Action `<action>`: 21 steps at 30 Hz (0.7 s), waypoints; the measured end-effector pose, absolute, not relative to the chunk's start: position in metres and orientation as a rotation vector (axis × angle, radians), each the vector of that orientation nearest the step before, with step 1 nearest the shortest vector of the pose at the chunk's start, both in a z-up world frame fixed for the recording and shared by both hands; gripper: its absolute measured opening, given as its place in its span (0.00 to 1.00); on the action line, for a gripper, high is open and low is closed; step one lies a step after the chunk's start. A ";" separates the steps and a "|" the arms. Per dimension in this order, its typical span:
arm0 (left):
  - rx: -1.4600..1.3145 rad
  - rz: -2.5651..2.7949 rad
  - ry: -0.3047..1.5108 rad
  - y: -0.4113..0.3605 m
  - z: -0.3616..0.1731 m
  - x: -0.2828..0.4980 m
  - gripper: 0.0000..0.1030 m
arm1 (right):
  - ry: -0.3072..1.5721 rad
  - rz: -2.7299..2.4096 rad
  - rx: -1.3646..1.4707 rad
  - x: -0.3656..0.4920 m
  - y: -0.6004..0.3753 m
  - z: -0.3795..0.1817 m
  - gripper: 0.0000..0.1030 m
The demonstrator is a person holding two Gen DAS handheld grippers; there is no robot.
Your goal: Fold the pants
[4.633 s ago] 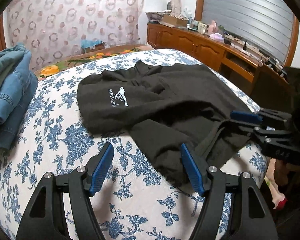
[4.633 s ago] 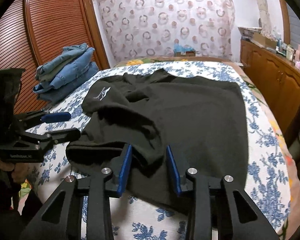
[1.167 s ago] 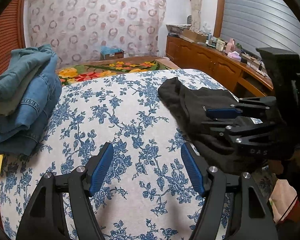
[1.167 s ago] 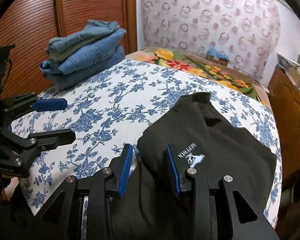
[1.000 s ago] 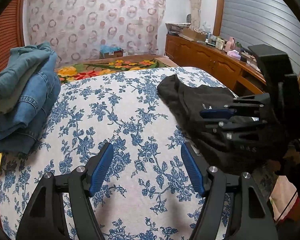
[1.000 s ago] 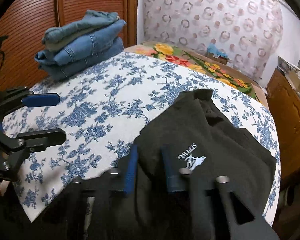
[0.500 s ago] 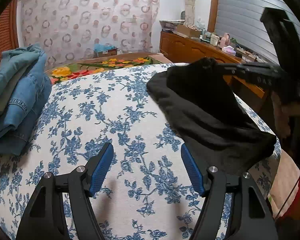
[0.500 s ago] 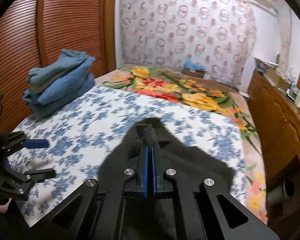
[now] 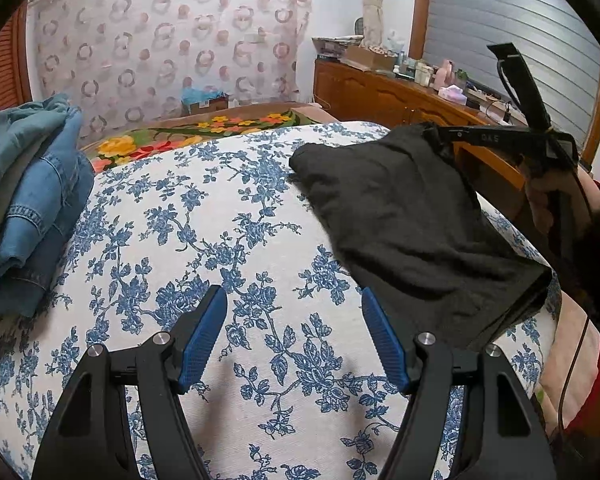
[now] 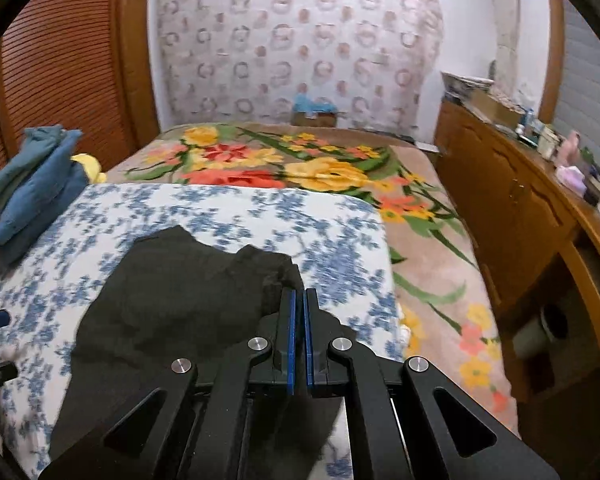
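1. Clamping a bunched edge of the black pants (image 10: pixel 188 300) in the right tool (image 10: pixel 299 300), pads pinched tight, probably lifting it to carry over as a fold.
2. Hovering the left tool (image 9: pixel 294 338) wide open, gripping nothing, above the floral bed (image 9: pixel 204 216).
3. Draping the remainder along the bed's right side.
4. Showing no containers in use.

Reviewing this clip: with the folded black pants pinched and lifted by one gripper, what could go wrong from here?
1. The right gripper pinches only a bunched edge of the black pants; the hanging layers may slip apart and undo the fold.
2. The left gripper is open over the floral sheet, supporting nothing, so the low end may drag.
3. The pants sit near the bed's right edge and might slide off.
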State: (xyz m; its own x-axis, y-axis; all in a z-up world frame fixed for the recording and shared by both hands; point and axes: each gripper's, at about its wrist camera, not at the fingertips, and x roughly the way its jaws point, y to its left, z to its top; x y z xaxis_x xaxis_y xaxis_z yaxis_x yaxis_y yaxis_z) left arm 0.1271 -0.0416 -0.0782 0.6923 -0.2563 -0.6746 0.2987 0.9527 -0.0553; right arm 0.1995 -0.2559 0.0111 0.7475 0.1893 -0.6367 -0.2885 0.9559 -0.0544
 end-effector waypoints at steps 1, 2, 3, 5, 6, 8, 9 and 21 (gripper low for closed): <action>0.062 -0.310 0.746 -0.042 -0.079 0.127 0.69 | 0.673 0.235 -0.157 0.198 -0.256 0.010 0.03; 0.063 -0.310 0.746 -0.043 -0.078 0.128 0.69 | 0.674 0.223 -0.155 0.198 -0.256 0.010 0.03; 0.065 -0.311 0.747 -0.044 -0.079 0.127 0.69 | 0.680 0.212 -0.154 0.202 -0.251 0.009 0.03; 0.065 -0.313 0.748 -0.046 -0.079 0.127 0.69 | 0.676 0.183 -0.143 0.203 -0.249 0.011 0.04; 0.066 -0.316 0.748 -0.047 -0.079 0.126 0.69 | 0.675 0.176 -0.132 0.203 -0.249 0.011 0.07; 0.068 -0.319 0.748 -0.049 -0.079 0.127 0.69 | 0.673 0.185 -0.105 0.201 -0.246 0.010 0.10; 0.070 -0.321 0.750 -0.050 -0.080 0.127 0.69 | 0.674 0.195 -0.097 0.200 -0.242 0.009 0.13; 0.083 -0.333 0.764 -0.060 -0.084 0.128 0.69 | 0.766 0.231 -0.216 0.206 -0.214 -0.026 0.33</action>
